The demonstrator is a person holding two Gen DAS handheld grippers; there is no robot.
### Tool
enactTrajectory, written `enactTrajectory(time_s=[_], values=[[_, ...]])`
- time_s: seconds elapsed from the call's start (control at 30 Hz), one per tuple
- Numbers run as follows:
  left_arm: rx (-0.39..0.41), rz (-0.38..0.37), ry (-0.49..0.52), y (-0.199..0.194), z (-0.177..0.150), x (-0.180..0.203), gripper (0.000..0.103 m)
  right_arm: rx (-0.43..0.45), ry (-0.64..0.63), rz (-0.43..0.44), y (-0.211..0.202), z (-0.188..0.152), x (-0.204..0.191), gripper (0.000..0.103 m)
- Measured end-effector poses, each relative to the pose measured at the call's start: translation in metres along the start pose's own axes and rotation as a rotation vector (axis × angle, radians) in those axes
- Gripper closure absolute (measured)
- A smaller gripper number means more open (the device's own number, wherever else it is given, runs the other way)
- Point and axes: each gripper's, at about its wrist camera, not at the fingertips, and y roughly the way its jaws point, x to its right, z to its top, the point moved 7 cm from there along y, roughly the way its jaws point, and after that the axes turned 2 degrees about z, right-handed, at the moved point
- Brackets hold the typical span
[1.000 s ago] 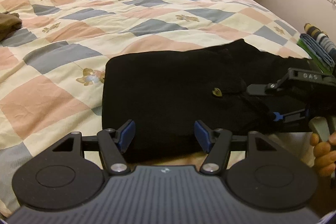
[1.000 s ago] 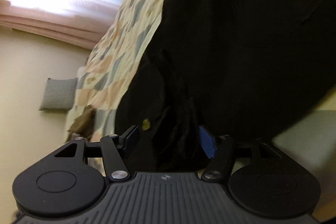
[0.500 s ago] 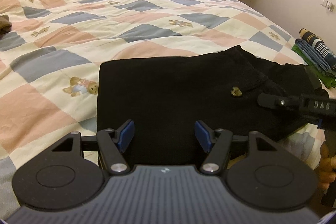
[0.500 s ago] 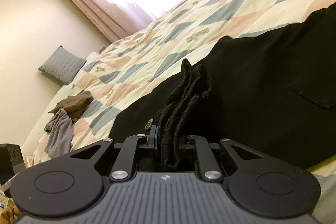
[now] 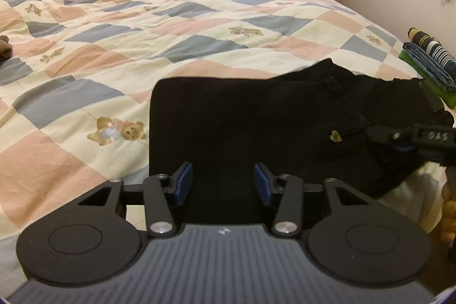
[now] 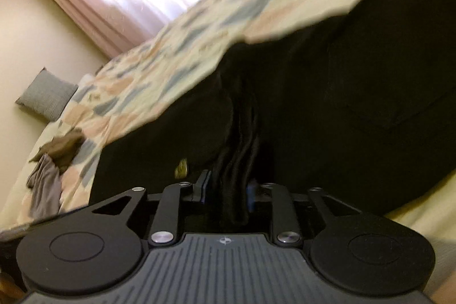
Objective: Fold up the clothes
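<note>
We keep our left gripper (image 5: 223,184) low over the near edge of the black garment (image 5: 256,133), its blue-padded jaws standing well apart with nothing between them, just as they stood a second ago. The change is on our right: the right gripper (image 6: 226,191), whose jaws gaped around a bunch of black cloth a second ago, has since closed and now clamps a thick gathered fold of the garment near its small gold emblem (image 5: 335,136). The right wrist view has also tilted and blurred in the last half second, so we judge that this arm is moving with the cloth. The garment lies on the patchwork quilt (image 5: 114,47), its left part flat and square-edged, its right part rumpled. A fold of that right side looks under way.
</note>
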Motion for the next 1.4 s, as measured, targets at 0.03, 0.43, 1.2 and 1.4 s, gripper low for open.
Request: enactTrajectory(time_s=[0.03,0.43,1.2,1.4], values=[[0.002,0.001,0.003,0.0,0.001,0.0,0.061,0.022,-0.011,-0.008,-0.005,0.004,-0.001,0.069],[0.02,0.007,0.05,-0.002,0.004,-0.018,0.071,0.007,-0.161,-0.115,0.009,0.005,-0.014,0.064],[0.004,-0.126,0.086,0.061,0.054,-0.024,0.078,0.079,-0.491,-0.183,0.05,0.027,-0.064,0.081],[-0.03,-0.15,0.016,0.081,0.059,-0.037,0.079,-0.038,-0.478,-0.219,0.092,0.025,-0.036,0.089]])
